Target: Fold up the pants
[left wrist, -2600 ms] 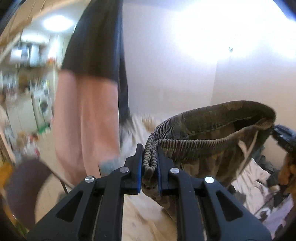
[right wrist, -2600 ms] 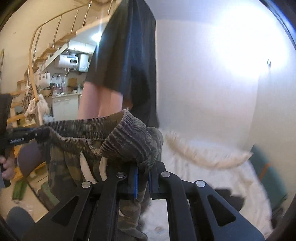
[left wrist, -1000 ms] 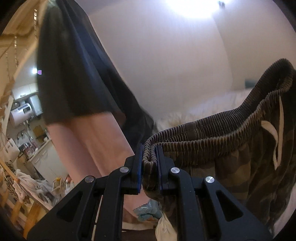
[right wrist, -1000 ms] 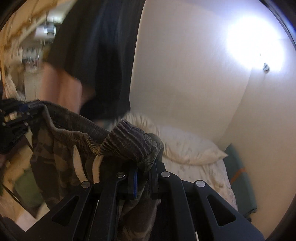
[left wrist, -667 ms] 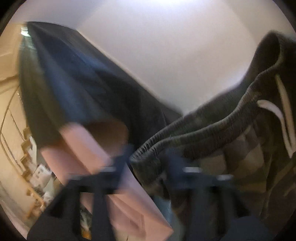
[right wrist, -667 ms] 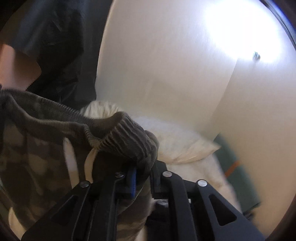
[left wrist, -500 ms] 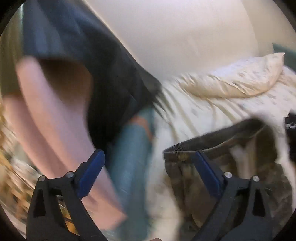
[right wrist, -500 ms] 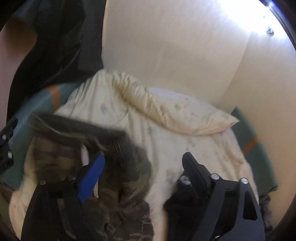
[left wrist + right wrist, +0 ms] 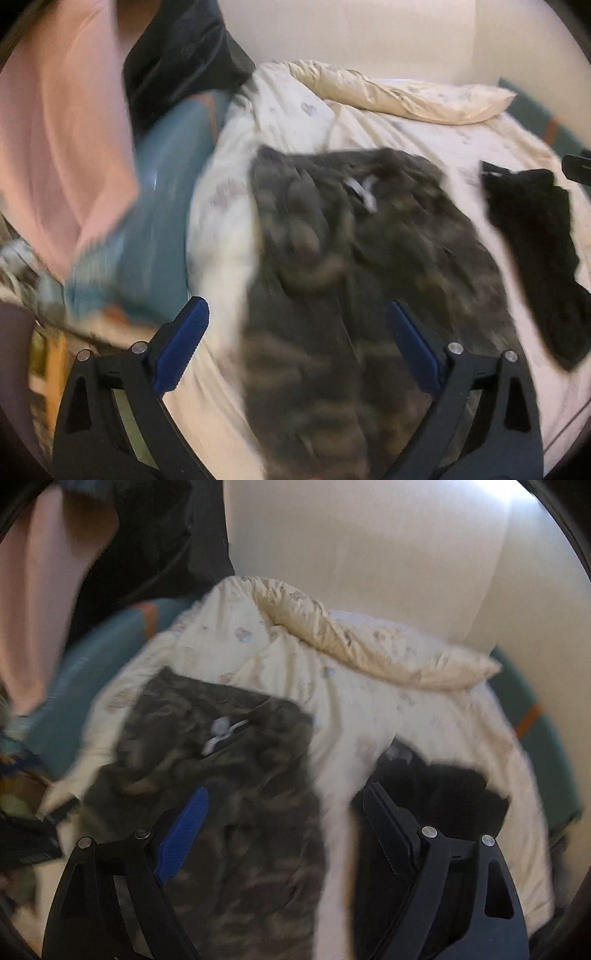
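I see a bed (image 9: 288,122) filling most of both views, its cream sheet (image 9: 351,716) rumpled and printed with small faint figures. A long cream pillow (image 9: 417,96) lies across the far end against the pale wall (image 9: 369,554). A teal mattress edge (image 9: 166,192) shows along the bed's left side, and a person (image 9: 55,122) in a dark top stands beside it at upper left.

The camouflage pants (image 9: 351,277) lie loose on the sheet in the middle of the bed, blurred, waistband toward the pillow with the white drawstring (image 9: 364,190) showing near it. The legs run down toward my cameras. To their right, apart from them, a black garment (image 9: 535,240) lies on the sheet.

My left gripper (image 9: 295,343) is spread wide, nothing clamped; the pants lie below and between its blue pads (image 9: 181,343), which do not press on them. My right gripper (image 9: 284,834) is likewise released, its fingers wide over the pants' right edge and the black garment, gripping neither.
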{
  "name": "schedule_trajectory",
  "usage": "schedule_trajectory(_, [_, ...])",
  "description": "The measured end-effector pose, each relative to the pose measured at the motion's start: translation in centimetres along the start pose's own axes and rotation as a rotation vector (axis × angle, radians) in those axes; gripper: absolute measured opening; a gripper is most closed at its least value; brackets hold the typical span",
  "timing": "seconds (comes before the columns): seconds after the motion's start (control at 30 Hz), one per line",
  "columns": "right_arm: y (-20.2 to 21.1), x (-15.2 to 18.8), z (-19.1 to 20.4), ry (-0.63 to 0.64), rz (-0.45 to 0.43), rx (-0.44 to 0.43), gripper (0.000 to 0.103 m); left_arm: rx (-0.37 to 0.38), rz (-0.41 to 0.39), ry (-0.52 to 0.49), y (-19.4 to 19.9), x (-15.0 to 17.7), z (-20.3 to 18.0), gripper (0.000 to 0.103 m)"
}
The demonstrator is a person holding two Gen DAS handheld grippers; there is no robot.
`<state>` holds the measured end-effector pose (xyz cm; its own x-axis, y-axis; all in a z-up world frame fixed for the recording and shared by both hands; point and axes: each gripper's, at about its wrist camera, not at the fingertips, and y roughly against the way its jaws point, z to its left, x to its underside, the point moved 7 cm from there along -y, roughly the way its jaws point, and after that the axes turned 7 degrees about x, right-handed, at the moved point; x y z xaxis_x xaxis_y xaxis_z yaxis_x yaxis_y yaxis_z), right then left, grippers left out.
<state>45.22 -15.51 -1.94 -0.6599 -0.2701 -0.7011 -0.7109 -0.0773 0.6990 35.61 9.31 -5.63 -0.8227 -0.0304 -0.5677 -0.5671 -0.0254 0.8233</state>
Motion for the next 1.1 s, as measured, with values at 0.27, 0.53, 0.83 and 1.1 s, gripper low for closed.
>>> schedule_trajectory(0.27, [9.8,13.0,-1.7,-0.182,0.009,-0.158,0.088,0.042,-0.010,0.059,8.4,12.8,-1.8,0.096])
schedule_trajectory(0.53, [14.3,27.5,-3.6,-0.299,0.092,-0.192,0.089,0.102,-0.001,0.063,14.9,26.0,-3.5,0.096])
schedule_trajectory(0.83, [10.2,42.1,-2.8,-0.242,0.368,-0.141,0.089,0.155,0.006,0.198,15.0,32.7,-1.1,0.095])
schedule_trajectory(1.1, [6.9,47.9,2.0,0.000,0.476,-0.111,0.089,0.141,0.000,0.128,14.1,33.0,-1.4,0.096])
